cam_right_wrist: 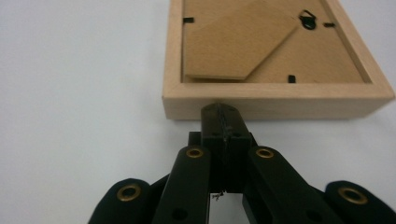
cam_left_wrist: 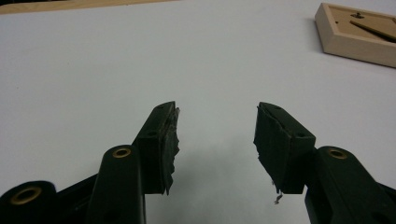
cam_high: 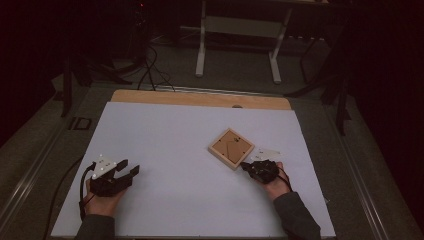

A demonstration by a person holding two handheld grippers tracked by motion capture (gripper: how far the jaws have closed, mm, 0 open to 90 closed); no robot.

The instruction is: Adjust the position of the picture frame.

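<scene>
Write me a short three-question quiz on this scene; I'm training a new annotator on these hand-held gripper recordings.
1. True or false: the square light wooden picture frame lies with its back panel up.
2. Which hand-held gripper has its jaws apart? A) the left hand-held gripper B) the right hand-held gripper
3. Fill in: the shut tips of the right hand-held gripper meet the frame's near ____.

Key
1. True: the brown backing board, its stand flap and the hanger face upward on the white table sheet.
2. A; nothing sits between its jaws.
3. Edge.
</scene>
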